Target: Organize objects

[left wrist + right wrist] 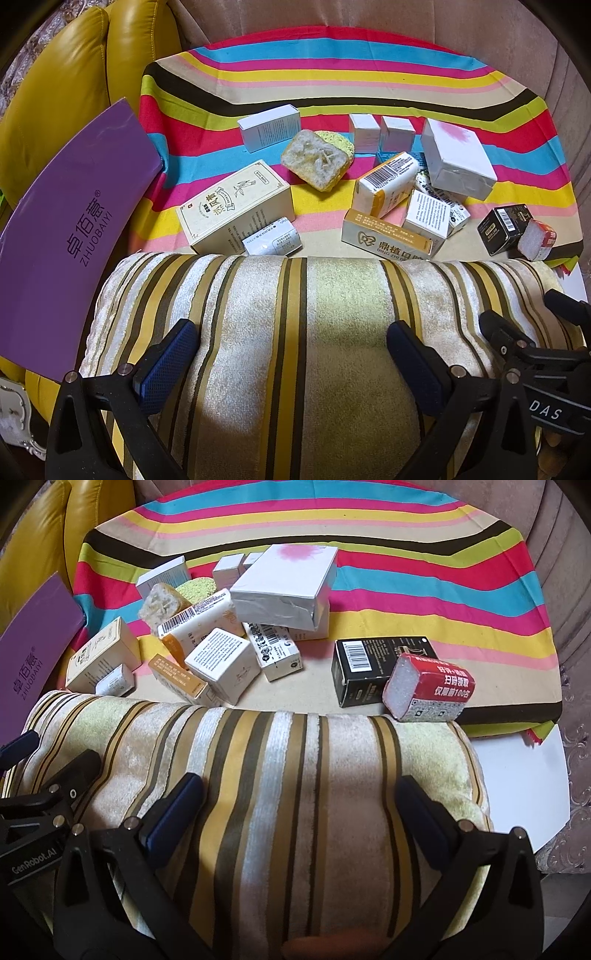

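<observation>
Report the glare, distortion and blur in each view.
Left wrist view: strong fisheye bend curves the purple box and striped cloth; glare on the yellow leather cushion. Right wrist view: same bend, a soft blurred patch on the striped pillow.

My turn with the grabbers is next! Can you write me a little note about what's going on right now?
Left gripper: open, holding nothing, above the striped cushion.
Right gripper: open, holding nothing, above the same cushion, beside the left one.
Things: all loose on the striped cloth past the cushion. Cream box on the left, sponge behind it, a heap of small boxes around the big white box, then the black box with the red packet leaning on it at the right. The purple box lies off the cloth at far left.
Done: nothing looks sorted.
Left: pick up and arrange everything.
</observation>
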`<state>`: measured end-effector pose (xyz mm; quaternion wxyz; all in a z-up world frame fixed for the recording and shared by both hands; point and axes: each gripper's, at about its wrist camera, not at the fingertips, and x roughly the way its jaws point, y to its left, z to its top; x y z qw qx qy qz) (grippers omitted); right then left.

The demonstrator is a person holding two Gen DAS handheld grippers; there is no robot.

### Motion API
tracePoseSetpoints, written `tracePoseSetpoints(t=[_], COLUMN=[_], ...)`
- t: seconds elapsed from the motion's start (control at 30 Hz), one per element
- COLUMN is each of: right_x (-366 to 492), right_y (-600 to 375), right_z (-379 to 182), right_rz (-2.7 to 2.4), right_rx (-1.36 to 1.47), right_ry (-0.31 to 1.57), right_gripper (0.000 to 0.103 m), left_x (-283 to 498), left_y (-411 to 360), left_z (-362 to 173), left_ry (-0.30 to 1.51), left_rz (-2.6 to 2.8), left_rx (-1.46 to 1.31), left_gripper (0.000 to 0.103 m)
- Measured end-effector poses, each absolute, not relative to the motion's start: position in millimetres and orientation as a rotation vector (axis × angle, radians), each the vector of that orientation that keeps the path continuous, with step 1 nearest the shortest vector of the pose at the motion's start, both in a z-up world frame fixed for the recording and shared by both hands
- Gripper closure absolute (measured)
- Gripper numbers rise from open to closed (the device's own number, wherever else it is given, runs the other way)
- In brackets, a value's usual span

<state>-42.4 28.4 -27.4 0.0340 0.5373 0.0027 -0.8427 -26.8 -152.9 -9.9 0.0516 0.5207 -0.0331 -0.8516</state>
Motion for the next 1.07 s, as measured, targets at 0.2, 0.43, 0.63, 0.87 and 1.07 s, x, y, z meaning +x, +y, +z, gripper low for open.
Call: tracePoseSetpoints(t=[0.2, 0.43, 0.63, 0.87, 1.07], right_x=[-42.5, -42.9, -43.3, -43.0, -44.8], right_y=[29.7, 29.5, 28.3, 28.9, 28.4], right_z=[-27.4, -27.6, -27.5, -27.0, -33.9], right_rz=[-2.59, -2.59, -2.59, -2.591, -2.591], right_rx=[1.651, 1.652, 1.652, 1.649, 1.669], right_ry=[0.002, 0.001, -0.003, -0.009, -0.042], right_gripper=[0.0, 0.0, 0.0, 0.0, 0.0], left_x=[-26.7, -26.8, -26.8, -26.9, -27.8], left_y=[-153.8, -153.9, -153.9, -154.0, -153.7], left_z=[-10.0, -10.1, -9.9, -9.8, -9.9], left_ry=[-0.1, -0.101, -0.102, -0.102, -0.111], left_rz=[-2.591, -2.591, -2.591, -2.592, -2.596], left_rx=[1.584, 1.584, 1.584, 1.583, 1.572], left_gripper=[0.0, 0.0, 0.0, 0.0, 0.0])
